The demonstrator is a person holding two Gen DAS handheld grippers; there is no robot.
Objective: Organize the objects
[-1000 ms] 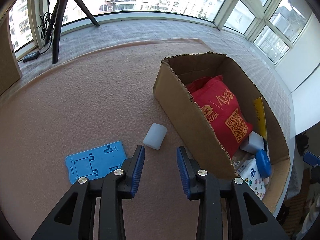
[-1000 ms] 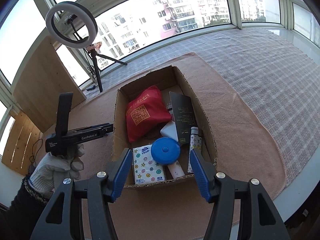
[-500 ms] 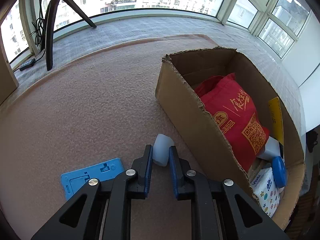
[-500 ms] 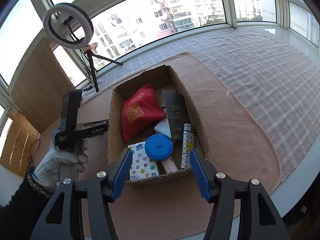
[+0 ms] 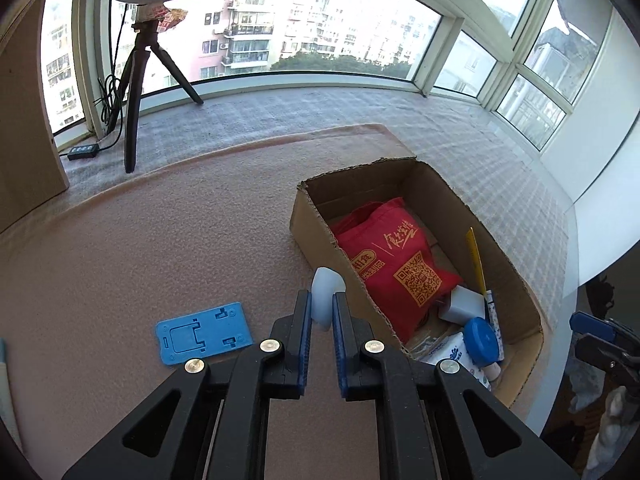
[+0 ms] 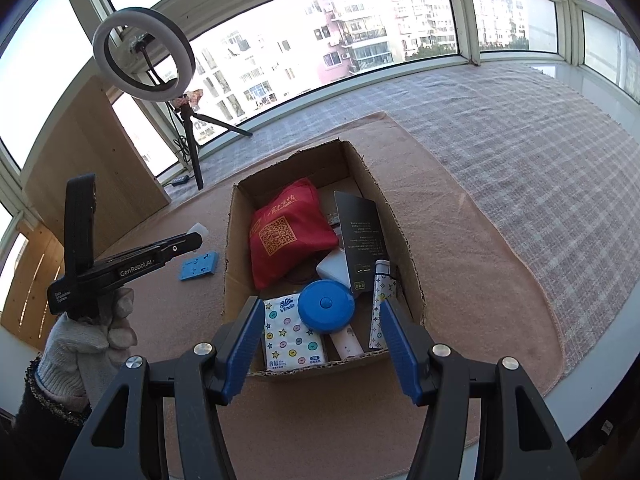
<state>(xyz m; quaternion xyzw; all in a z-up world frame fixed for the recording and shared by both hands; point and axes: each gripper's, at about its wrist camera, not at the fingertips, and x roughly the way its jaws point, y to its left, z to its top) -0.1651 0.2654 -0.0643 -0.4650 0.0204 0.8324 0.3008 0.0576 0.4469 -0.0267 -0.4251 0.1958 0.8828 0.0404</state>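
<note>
My left gripper is shut on a small white translucent container and holds it lifted above the pink mat, just left of the cardboard box. The container also shows past the left gripper's tips in the right wrist view. A blue plastic stand lies flat on the mat to the left. Inside the box are a red bag, a tissue pack, a blue round case, a black card and a patterned tube. My right gripper hangs open over the box's near end.
A ring light on a tripod stands at the back by the windows, with a cable and power strip. A wooden panel leans at the left. A gloved hand holds the left gripper. The table edge runs close on the right.
The left gripper closed on the white container and lifted it off the mat, towards the box wall. The right gripper stayed open over the box, shifting only slightly.
</note>
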